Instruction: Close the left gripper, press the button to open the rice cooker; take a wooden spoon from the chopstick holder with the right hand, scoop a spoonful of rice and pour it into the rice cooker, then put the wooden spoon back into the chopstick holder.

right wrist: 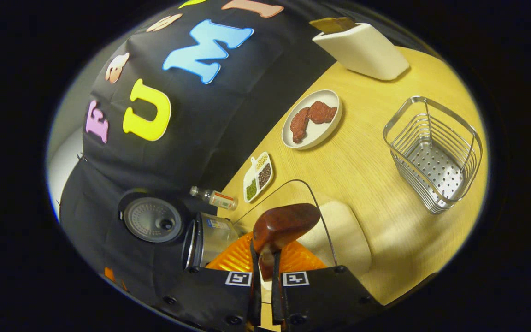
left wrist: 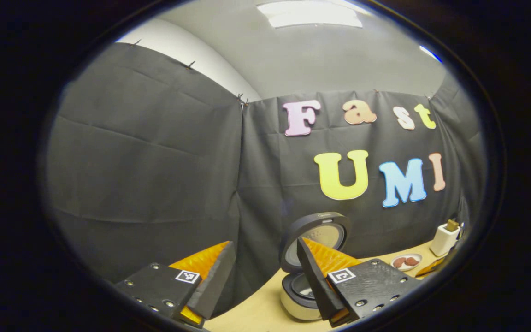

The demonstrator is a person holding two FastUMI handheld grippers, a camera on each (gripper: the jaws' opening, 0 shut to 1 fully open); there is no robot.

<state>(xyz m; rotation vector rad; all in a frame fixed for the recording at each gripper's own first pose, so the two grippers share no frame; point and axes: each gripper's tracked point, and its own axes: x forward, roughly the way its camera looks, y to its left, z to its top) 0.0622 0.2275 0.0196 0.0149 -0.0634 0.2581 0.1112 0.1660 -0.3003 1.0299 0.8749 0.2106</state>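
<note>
The rice cooker (left wrist: 300, 295) stands open on the table, its round lid (left wrist: 314, 237) raised. My left gripper (left wrist: 265, 246) is open and holds nothing; its right finger overlaps the cooker in the left gripper view. In the right gripper view my right gripper (right wrist: 265, 267) is shut on the handle of a dark red-brown wooden spoon (right wrist: 284, 226), whose bowl sticks out past the fingertips. The open rice cooker (right wrist: 208, 240) lies just left of the spoon. The wire chopstick holder (right wrist: 433, 154) stands at the right with no utensils in it. Whether rice lies in the spoon I cannot tell.
A cream container (right wrist: 346, 237) with a thin wire handle sits under the spoon. Farther off are a small bottle (right wrist: 215, 198), a divided dish of grains (right wrist: 258, 177), a plate of red meat (right wrist: 311, 120) and a white toaster (right wrist: 362, 48).
</note>
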